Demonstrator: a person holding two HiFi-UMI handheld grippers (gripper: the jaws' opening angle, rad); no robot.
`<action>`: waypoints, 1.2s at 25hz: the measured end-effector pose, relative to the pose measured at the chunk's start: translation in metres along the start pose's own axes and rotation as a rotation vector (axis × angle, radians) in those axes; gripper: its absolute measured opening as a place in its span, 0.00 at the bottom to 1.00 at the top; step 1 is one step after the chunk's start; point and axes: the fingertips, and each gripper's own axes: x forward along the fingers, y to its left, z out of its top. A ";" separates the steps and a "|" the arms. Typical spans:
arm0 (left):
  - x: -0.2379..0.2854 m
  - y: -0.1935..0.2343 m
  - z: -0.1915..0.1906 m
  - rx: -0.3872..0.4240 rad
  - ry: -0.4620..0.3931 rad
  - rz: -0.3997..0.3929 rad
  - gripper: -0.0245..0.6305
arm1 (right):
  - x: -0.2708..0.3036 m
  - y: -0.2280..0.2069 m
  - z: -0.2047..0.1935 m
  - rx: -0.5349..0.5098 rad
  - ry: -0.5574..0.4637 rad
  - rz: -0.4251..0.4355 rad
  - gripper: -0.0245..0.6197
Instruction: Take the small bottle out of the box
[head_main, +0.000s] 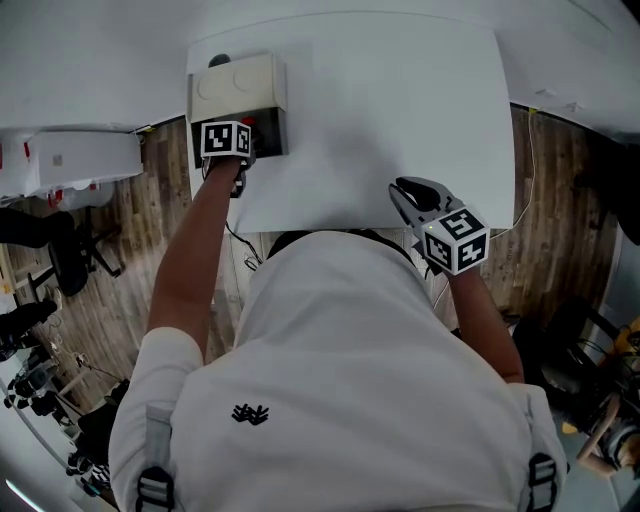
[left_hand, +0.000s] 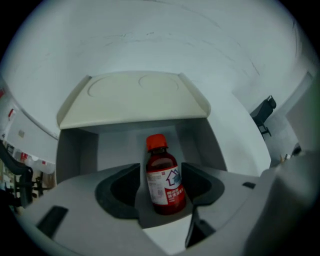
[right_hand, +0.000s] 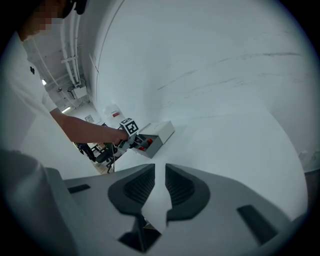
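A small dark-red bottle (left_hand: 164, 182) with a red cap and a white label stands upright just inside the open mouth of a grey box (left_hand: 75, 150). The box lies on its side with its cream lid (left_hand: 132, 97) raised above the opening. My left gripper (left_hand: 161, 172) is open, its dark pads on either side of the bottle, with a thin gap showing on the left. In the head view that gripper (head_main: 243, 148) reaches into the box (head_main: 240, 85) at the table's far left. My right gripper (head_main: 402, 190) hovers shut and empty near the front edge, also seen as the right gripper (right_hand: 160, 170).
The white table (head_main: 400, 100) ends just behind the left gripper and under the right one. Wood floor lies on both sides. A white cabinet (head_main: 70, 160) and dark chairs (head_main: 60, 250) stand at the left. A thin cable (head_main: 528, 170) hangs off the right edge.
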 end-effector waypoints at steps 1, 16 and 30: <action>0.002 -0.001 -0.002 0.007 0.023 0.010 0.44 | 0.000 -0.002 0.000 0.002 0.002 0.003 0.14; -0.007 -0.004 -0.001 0.100 0.018 0.047 0.37 | 0.010 -0.010 0.002 0.057 0.016 0.065 0.13; -0.061 -0.018 0.012 0.147 -0.159 -0.091 0.37 | 0.035 0.025 0.015 -0.020 0.011 0.064 0.13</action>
